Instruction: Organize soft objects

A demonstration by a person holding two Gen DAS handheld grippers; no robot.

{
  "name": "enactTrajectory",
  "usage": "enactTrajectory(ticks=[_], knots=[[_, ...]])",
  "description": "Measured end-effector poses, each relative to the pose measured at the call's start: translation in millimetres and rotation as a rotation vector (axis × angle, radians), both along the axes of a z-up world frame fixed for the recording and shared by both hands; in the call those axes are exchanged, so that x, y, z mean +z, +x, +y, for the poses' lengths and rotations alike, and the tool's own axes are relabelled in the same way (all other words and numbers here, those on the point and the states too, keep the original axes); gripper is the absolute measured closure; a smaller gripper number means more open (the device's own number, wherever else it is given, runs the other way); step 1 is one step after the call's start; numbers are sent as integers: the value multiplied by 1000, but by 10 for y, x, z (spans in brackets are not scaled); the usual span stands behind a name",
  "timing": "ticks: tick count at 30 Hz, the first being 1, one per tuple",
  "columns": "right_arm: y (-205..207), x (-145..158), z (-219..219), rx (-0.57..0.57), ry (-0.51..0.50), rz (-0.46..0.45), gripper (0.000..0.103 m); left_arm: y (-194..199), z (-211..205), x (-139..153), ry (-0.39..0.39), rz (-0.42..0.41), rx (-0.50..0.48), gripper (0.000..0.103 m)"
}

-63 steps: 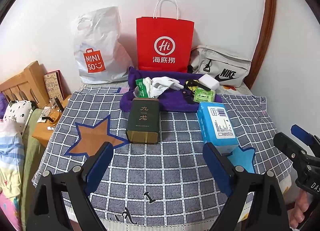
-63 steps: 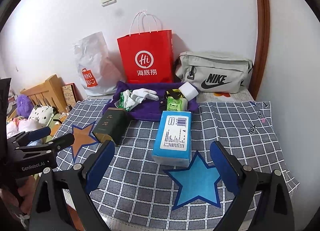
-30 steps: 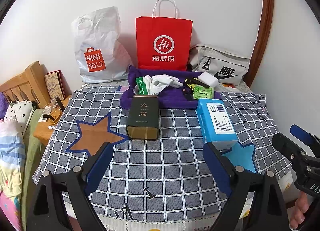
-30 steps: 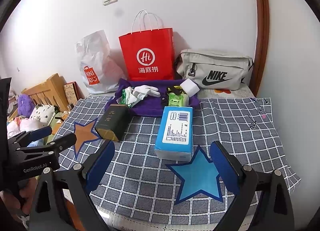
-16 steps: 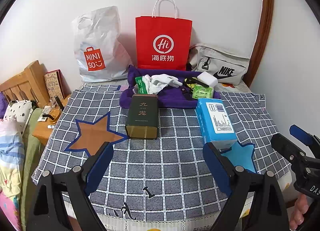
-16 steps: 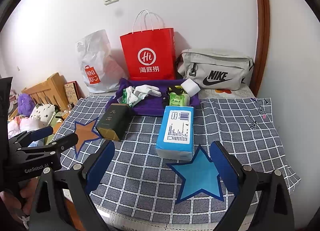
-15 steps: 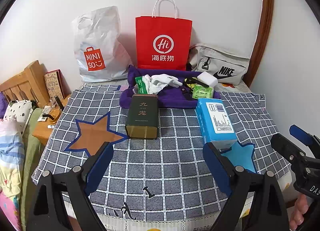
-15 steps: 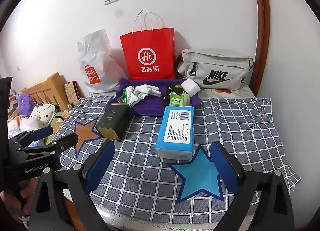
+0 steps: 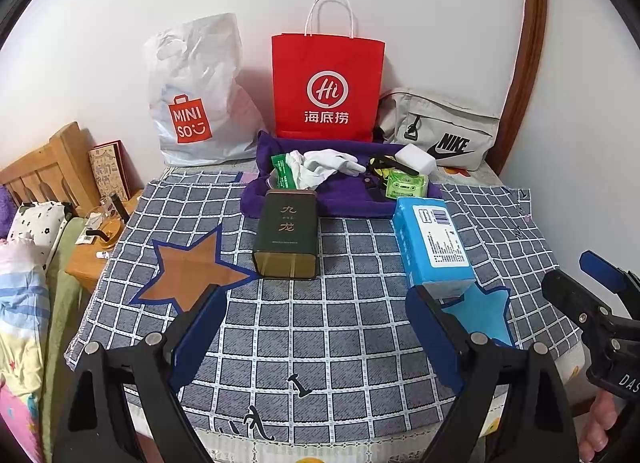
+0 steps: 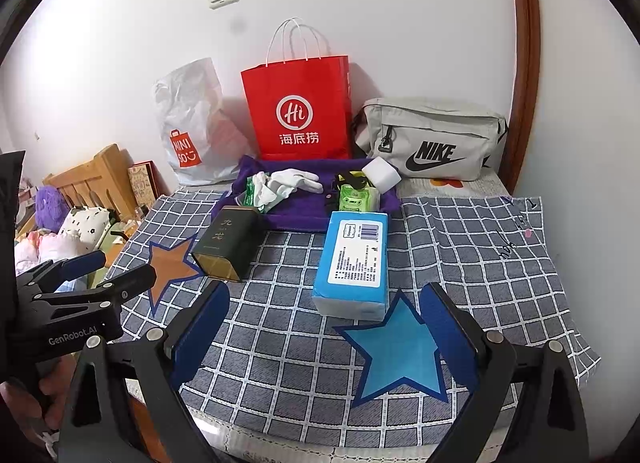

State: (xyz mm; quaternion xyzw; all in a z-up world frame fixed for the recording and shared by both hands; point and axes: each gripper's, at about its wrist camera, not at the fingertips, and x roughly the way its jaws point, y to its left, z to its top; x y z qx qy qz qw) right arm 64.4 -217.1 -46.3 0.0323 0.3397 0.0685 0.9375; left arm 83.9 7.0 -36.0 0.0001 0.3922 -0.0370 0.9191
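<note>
Both grippers point(image 9: 316, 323) point(image 10: 324, 323) gape empty – blue pack point(image 9: 434, 245) (label unreadable) partly hidden by left pad

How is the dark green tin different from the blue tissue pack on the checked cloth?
The green tin is dark with gold characters; the tissue pack is bright blue with a white printed label. The tin lies beside the brown star, the pack at the blue star. Both lie flat on the cloth.

Left gripper point(image 9: 316, 333) and right gripper point(image 10: 324, 327), jaws apparently wide apart, empty.
</note>
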Motion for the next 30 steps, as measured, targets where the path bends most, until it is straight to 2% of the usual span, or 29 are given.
enactTrajectory(ticks=[30], knots=[[8,-2,0,9,-9,-2,8,-5,-6,3,1,-2,4,12]])
